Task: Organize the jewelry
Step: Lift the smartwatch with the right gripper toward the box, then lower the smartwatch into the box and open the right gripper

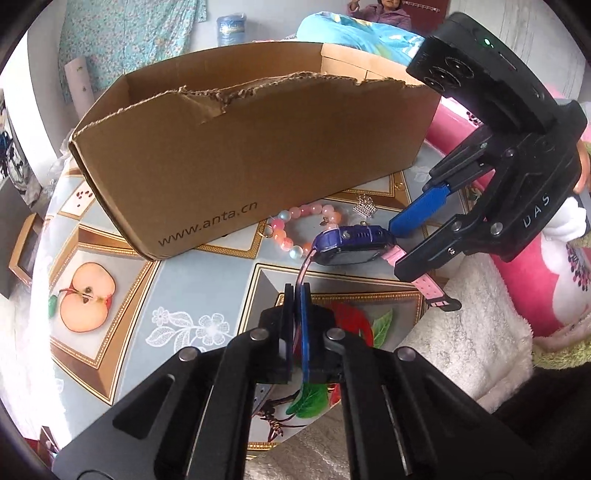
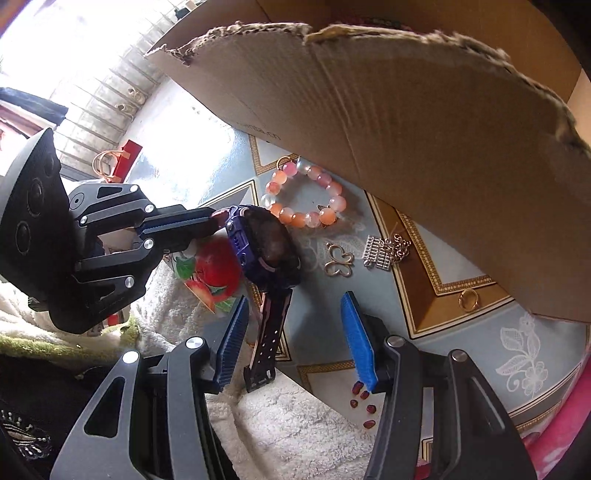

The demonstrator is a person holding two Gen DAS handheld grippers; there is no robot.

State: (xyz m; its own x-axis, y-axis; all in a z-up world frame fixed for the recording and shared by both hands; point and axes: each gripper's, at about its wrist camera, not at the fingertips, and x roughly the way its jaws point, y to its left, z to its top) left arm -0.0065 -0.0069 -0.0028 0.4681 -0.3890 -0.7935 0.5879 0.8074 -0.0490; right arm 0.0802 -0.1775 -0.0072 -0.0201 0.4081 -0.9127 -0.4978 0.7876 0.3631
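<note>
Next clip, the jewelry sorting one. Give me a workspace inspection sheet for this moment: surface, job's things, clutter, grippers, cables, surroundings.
Surface: table under a fruit-print cover; white towel at its near edge.
Job's things: purple watch with pink strap; bead bracelet; butterfly charm; silver chain piece; gold ring; all lie before the torn cardboard box.
Clutter: small red beads on the towel.
Grippers: left gripper shut on the watch strap; right gripper open, straddling the strap's other end.
Cables: nothing seen.
Surroundings: pink cushion, floral curtain, a person behind the box.
</note>
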